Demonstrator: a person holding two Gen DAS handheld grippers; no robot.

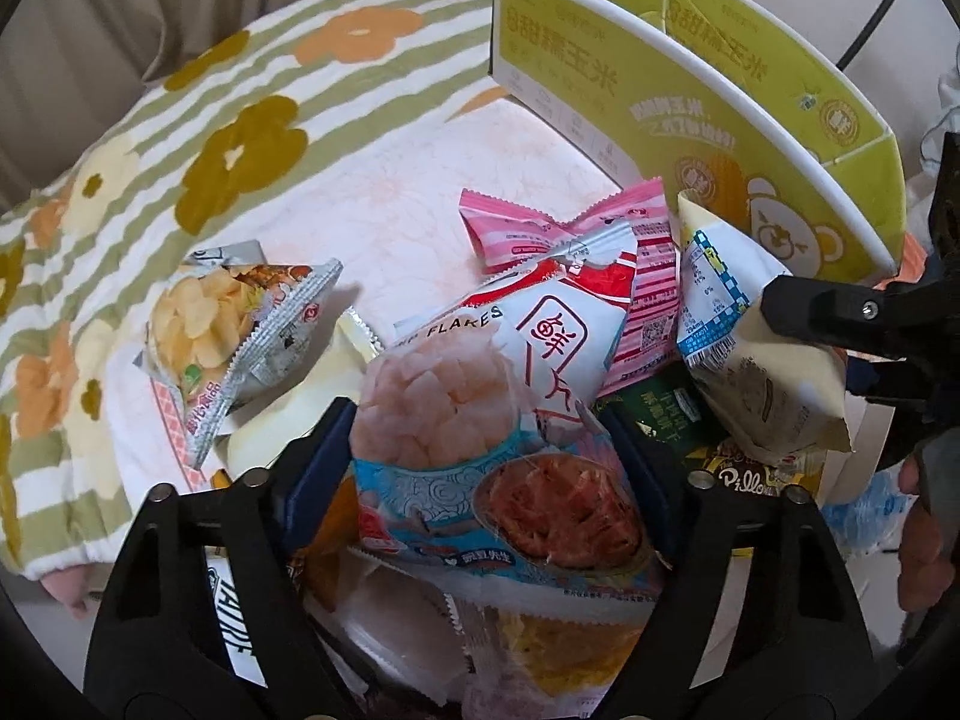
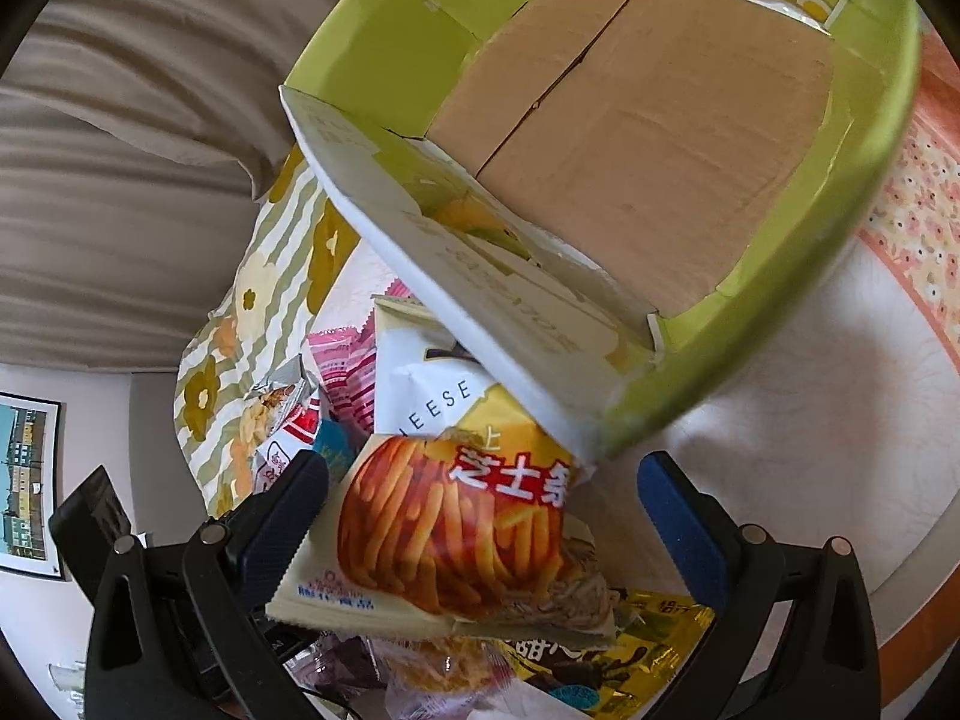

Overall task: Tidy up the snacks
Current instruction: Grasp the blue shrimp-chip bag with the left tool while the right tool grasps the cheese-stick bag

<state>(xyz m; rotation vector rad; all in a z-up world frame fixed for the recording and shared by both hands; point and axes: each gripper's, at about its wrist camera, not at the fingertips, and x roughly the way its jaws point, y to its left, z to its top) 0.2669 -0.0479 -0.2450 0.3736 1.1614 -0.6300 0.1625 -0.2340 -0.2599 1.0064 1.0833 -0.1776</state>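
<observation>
Left gripper (image 1: 480, 450) jaws closed on shrimp flakes bag (image 1: 498, 420), atop the snack pile. Right gripper (image 2: 480, 498) jaws wide; cheese sticks bag (image 2: 456, 516) between them, grip unclear. Green box (image 2: 630, 138) at 12 o'clock, chips bag (image 1: 222, 324) at 10.

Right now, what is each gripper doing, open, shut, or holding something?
Left gripper: shut on the shrimp flakes bag.
Right gripper: open around the cheese sticks bag; only one pad touches it.

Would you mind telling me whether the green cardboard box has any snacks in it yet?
Empty, as far as shown: the right wrist view looks into the green cardboard box and shows only bare brown floor; the snack bags lie outside.
</observation>
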